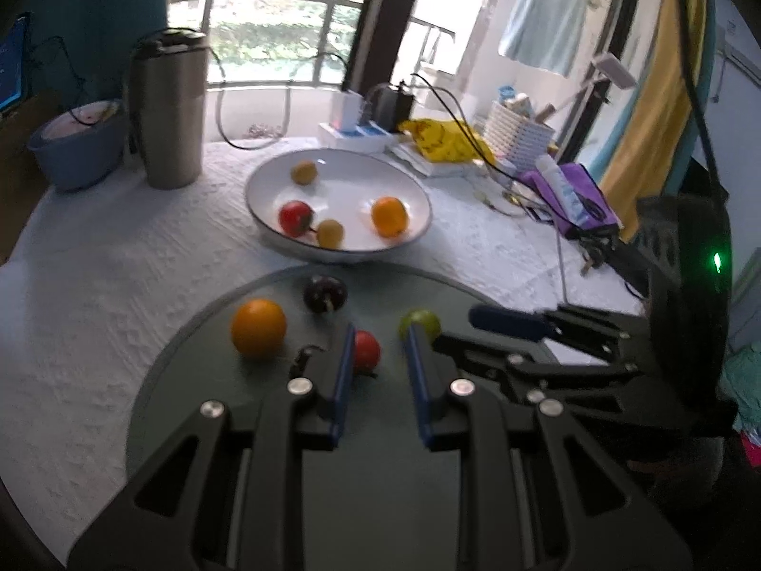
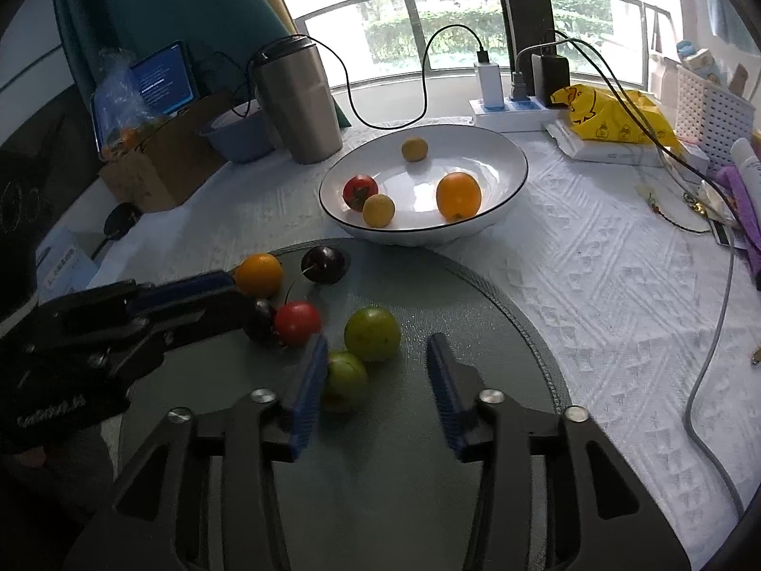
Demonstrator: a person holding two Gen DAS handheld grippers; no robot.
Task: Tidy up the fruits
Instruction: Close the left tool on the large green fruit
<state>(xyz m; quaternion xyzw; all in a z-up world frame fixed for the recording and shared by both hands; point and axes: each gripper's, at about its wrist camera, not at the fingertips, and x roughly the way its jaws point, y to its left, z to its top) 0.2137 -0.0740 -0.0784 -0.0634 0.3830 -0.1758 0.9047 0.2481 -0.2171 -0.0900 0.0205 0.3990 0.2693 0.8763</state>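
A white bowl [image 1: 266, 176] [image 2: 516, 176] holds a red tomato [image 2: 359, 191], an orange [image 2: 458, 195] and two small yellow fruits [image 2: 378, 210]. On the grey round mat [image 2: 452, 295] lie an orange [image 1: 258, 327] [image 2: 259, 274], a dark plum [image 1: 325, 293] [image 2: 326, 264], a red tomato [image 1: 367, 350] [image 2: 297, 322] and two green fruits [image 2: 372, 333]. My left gripper [image 1: 378, 371] is open just above the mat, the tomato by its left finger. My right gripper [image 2: 380, 376] is open, a green fruit [image 2: 345, 376] beside its left finger.
A steel tumbler [image 2: 299, 100] and a blue bowl [image 2: 235, 131] stand behind left. A power strip with chargers [image 2: 513, 112], a yellow bag [image 2: 613, 112] and a white basket [image 2: 713, 104] sit behind right. Cables [image 2: 708, 380] trail over the white cloth at right.
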